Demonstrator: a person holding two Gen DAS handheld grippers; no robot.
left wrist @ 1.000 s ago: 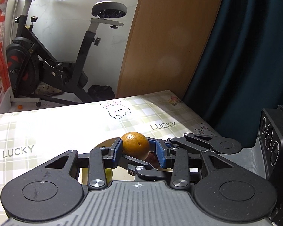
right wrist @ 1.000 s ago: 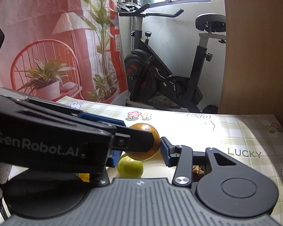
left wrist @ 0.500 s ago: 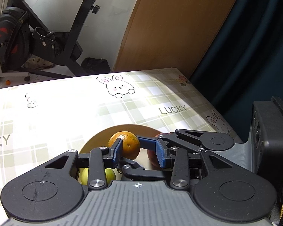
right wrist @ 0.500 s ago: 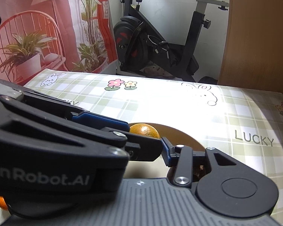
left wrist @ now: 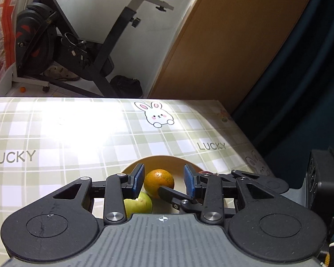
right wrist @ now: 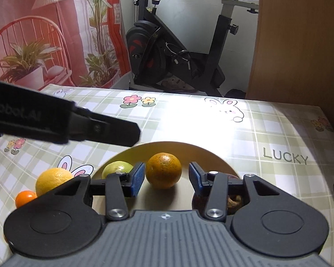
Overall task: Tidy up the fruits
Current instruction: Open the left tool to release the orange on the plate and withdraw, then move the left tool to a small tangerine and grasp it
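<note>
An orange (right wrist: 163,170) lies in a tan plate (right wrist: 173,146) on the checked tablecloth. A green fruit (right wrist: 118,168) sits to its left in the plate, and a dark red fruit (left wrist: 203,172) is half hidden on the right. My right gripper (right wrist: 166,178) is open, its blue pads either side of the orange without touching it. My left gripper (left wrist: 163,180) is also open and empty. In the right wrist view its finger (right wrist: 113,131) hangs raised over the plate's left rim. A yellow citrus (right wrist: 53,179) and a small tangerine (right wrist: 25,198) rest on the table left of the plate.
An exercise bike (right wrist: 178,51) stands beyond the table's far edge, beside a wooden panel (left wrist: 222,44) and a dark curtain (left wrist: 300,77). A black boxy device (left wrist: 322,178) sits at the right edge of the left wrist view, with a gloved hand (left wrist: 332,253) below it.
My left gripper went down to the plate with the orange, opened and let it go. It has since drawn back and up, and the orange now rests in the plate.
</note>
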